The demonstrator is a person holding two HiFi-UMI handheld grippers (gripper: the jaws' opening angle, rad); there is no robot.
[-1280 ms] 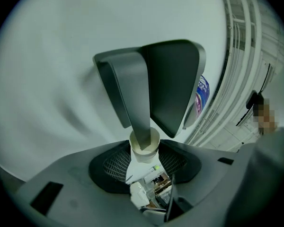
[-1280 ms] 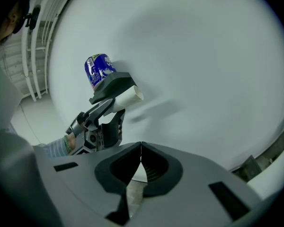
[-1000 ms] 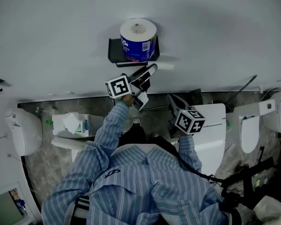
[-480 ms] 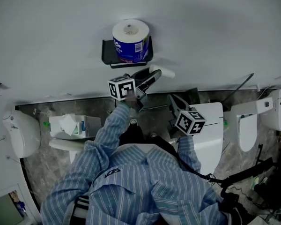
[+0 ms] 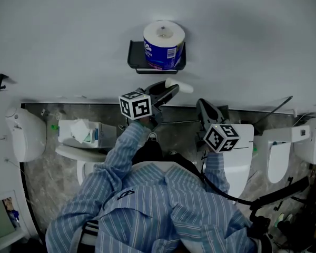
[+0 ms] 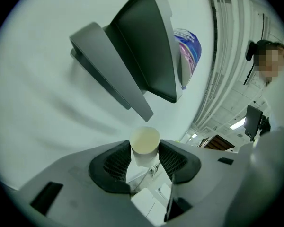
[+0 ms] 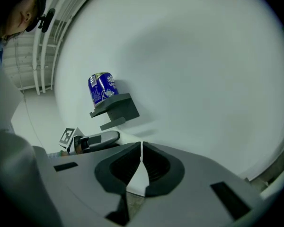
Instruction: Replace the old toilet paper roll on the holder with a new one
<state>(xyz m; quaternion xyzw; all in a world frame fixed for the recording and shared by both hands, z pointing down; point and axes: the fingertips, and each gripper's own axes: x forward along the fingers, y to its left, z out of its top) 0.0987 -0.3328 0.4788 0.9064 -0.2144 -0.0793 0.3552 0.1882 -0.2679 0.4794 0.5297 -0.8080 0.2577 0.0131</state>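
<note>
My left gripper (image 6: 145, 151) pinches the empty cardboard tube (image 5: 181, 87) just below the dark wall holder (image 5: 138, 62). The new roll (image 5: 164, 45), in its blue wrapper, stands upright on the holder's shelf. My right gripper (image 7: 141, 161) is pressed together and empty, lower and to the right.

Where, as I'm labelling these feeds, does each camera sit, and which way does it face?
Head view: on the person's head, steeply down at the white wall, dark grey wall holder, blue-wrapped toilet paper roll; striped sleeves, left gripper, right gripper show.
Left gripper view: on that gripper, along jaws shut on a pale cardboard tube, toward the holder.
Right gripper view: on that gripper, jaws together, empty, facing the wall.
Shared: all see holder and roll.
</note>
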